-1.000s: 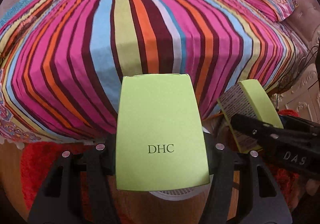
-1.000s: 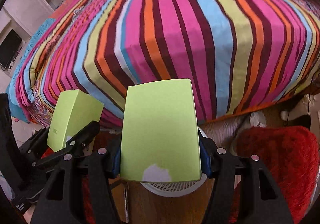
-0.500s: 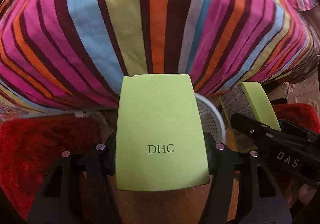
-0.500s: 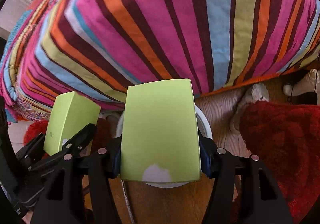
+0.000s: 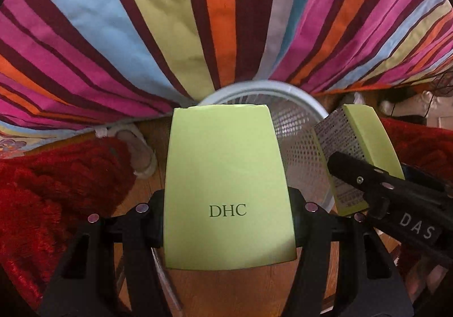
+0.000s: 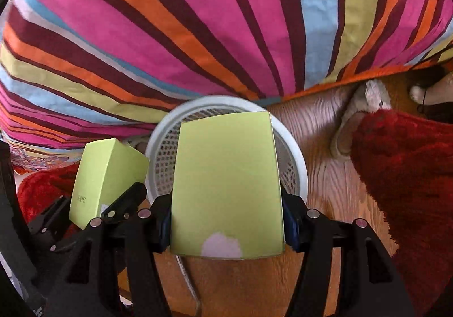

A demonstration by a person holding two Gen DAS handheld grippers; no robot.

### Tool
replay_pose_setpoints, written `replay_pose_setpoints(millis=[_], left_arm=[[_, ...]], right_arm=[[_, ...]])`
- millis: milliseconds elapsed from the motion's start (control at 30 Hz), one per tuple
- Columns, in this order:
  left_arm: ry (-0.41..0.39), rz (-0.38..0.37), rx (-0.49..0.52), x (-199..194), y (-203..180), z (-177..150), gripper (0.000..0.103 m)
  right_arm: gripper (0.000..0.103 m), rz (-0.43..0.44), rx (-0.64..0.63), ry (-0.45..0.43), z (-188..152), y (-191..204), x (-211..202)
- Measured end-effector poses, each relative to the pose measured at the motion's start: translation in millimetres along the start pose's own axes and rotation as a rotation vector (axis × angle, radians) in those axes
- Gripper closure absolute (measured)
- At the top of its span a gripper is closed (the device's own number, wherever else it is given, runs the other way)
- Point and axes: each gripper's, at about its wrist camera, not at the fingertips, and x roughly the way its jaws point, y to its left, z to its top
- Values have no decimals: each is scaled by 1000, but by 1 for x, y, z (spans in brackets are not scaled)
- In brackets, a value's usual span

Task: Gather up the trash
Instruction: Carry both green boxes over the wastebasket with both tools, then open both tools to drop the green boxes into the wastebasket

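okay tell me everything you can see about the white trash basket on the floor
The white trash basket is round, apparently plastic, with a smooth thick rim above mesh-like perforated walls. It stands upright on the wooden floor, right against the hanging edge of the striped bedspread, between patches of red shaggy rug. Both held green boxes cover most of its opening from these views, so its contents cannot be seen. Whether the boxes touch it is unclear.
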Motion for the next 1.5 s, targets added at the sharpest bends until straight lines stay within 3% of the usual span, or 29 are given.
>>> replay_pose_setpoints(millis=[500,833,1000,1033,1067,1133,1333,1500], left_arm=[[159,31,28,60,1,-6,45],[271,-13,35,87,-3,-10,42],[280,1,20,91,-2,-12,24],[275,-5,12,91,-1,-11,22],[276,-9,9,92,0,-11,21],[284,-24,3,94,0,-12,21],[277,-32,4,93,1,-13,21],[241,-12,-28,83,11,-10,21]], right_arm=[[46,-62,35,188,2,-9,64],[46,-76,40,249,1,-18,84],[45,-78,56,261,2,-21,89],[40,-76,59,262,3,-21,90],[19,-73,63,263,3,-21,90],[8,-56,75,252,3,-23,90],[8,-23,69,265,2,-21,92],[8,-17,32,221,2,-14,83]])
